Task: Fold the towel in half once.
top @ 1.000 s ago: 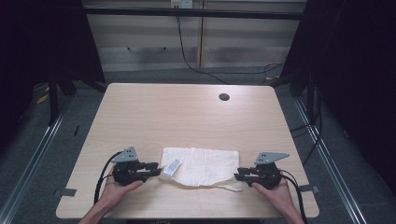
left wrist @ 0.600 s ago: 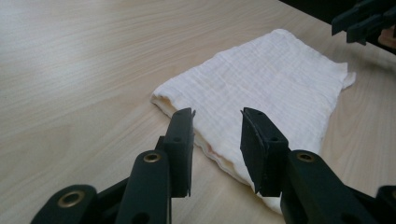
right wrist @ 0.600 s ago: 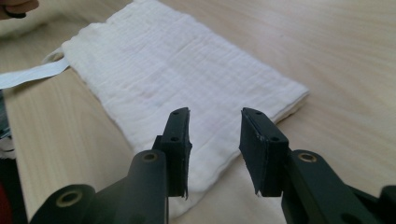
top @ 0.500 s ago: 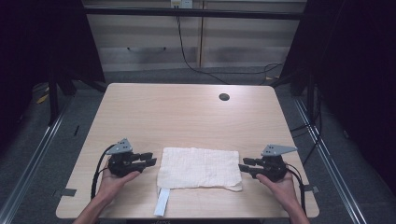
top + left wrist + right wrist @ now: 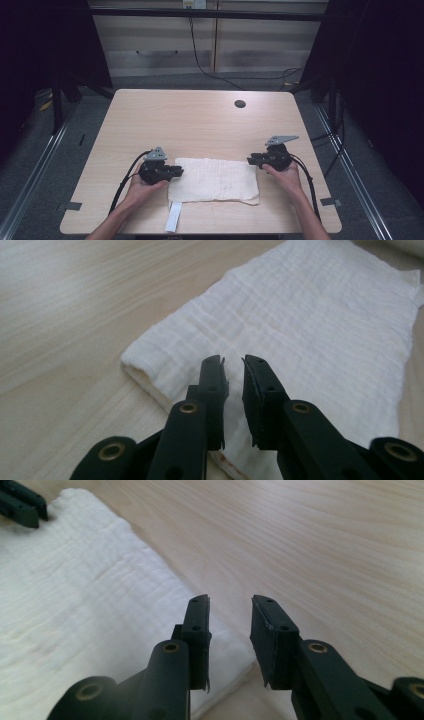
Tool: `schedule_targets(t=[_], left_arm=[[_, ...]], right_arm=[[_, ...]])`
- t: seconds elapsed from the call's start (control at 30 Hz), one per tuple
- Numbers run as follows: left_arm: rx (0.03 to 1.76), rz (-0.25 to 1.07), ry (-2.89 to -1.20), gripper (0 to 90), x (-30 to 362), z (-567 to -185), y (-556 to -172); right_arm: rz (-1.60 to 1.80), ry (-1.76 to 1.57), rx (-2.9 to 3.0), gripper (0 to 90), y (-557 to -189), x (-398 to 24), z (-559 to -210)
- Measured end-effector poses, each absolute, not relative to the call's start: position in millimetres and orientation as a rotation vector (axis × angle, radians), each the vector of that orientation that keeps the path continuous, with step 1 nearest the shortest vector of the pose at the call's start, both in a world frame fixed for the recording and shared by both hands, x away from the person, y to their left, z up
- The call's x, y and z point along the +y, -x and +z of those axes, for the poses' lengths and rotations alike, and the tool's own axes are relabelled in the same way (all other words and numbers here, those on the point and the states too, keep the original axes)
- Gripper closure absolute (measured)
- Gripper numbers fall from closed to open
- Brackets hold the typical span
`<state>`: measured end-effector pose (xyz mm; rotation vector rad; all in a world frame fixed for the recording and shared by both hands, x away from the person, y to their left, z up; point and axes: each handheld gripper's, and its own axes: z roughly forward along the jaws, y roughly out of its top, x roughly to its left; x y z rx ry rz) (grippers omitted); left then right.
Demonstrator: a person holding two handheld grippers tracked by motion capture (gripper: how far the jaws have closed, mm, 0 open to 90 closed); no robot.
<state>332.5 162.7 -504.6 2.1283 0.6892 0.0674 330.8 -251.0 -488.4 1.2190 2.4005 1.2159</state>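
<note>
A folded white cloth [image 5: 215, 180] lies flat near the table's front edge, and a white label strip [image 5: 174, 217] sticks out from its front left corner. My left gripper [image 5: 179, 172] sits at the cloth's left edge, open by a narrow gap with nothing between its jaws. In the left gripper view, the gripper [image 5: 232, 362] hovers just over the folded edge of the cloth [image 5: 310, 315]. My right gripper [image 5: 250, 161] is at the cloth's far right corner, open and holding nothing. In the right gripper view, the gripper [image 5: 229, 602] stands above that corner of the cloth [image 5: 75, 595], with the left gripper's jaws far off at the top left.
The light wooden table [image 5: 200, 125] has a dark round hole [image 5: 240, 104] at the back right. Cables trail from both grippers toward the front edge. Dark frames and a grey floor surround the table.
The cloth was laid down flat and both grippers let go of its ends. The label now hangs at the front. The left gripper moved in to the cloth's edge; the right shifted toward its far corner.
</note>
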Motion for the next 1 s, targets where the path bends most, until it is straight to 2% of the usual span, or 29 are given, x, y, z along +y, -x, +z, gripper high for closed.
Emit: schedule_targets(t=[0.1,0.4,0.53,0.6,0.7,0.73,0.9,1.0], left_arm=[[0.680,0.072,-2.144,81.9,163,-508,-333],[0.697,0.084,-2.140,82.2,165,-509,-332],[0.699,0.082,-2.140,82.3,165,-509,-332],[0.697,0.100,-2.143,82.2,165,-509,-330],[0.692,0.104,-2.149,82.2,165,-509,-328],[0.691,0.085,-2.146,82.3,167,-508,-328],[0.686,0.076,-2.162,82.1,170,-507,-324],[0.687,0.056,-2.150,78.4,174,-504,-321]], right_arm=[[1.195,-1.238,2.420,66.2,-334,-252,-497],[1.142,-1.240,2.431,59.6,-335,-249,-504],[1.141,-1.206,2.450,65.3,-333,-248,-505],[1.143,-1.200,2.459,75.1,-332,-247,-505],[1.147,-1.205,2.443,79.8,-332,-247,-506],[1.157,-1.209,2.441,84.9,-331,-245,-506],[1.155,-1.207,2.447,86.8,-330,-242,-506],[1.167,-1.219,2.448,87.2,-331,-242,-506]])
